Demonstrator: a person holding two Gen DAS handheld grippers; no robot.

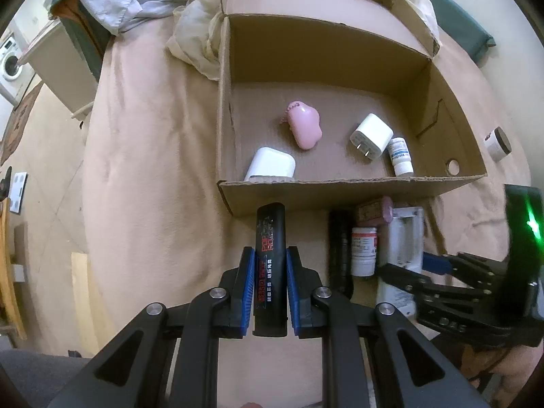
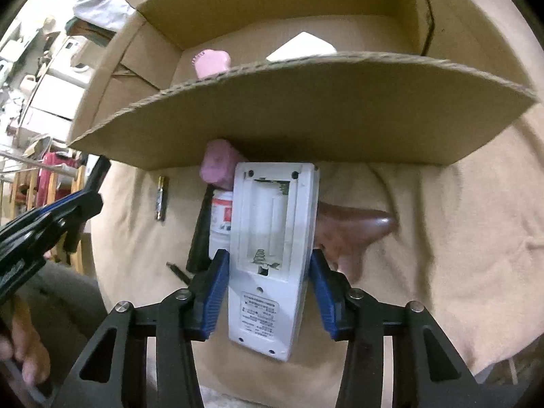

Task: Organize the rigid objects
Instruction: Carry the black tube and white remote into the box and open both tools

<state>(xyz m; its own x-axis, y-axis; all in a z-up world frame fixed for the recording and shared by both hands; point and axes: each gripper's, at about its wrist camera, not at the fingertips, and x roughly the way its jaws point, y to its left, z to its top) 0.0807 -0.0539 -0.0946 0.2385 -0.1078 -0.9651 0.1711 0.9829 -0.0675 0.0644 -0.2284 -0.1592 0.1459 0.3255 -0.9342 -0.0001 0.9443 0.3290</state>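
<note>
Sorting partly done: four items boxed, at least seven still outside.
Brown cardboard box (image 1: 234, 68) holds two white chargers, one pink comb, one small white bottle. Left gripper (image 1: 271, 289) pinches a black stick-shaped tube (image 1: 271, 255); right gripper (image 2: 268, 295) pinches a white backless remote (image 2: 272, 238) lying against the box's front wall.

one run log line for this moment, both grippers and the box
left gripper: shut on black tube | right gripper: fingers around white device, contact unclear | cardboard box: four items inside
</note>
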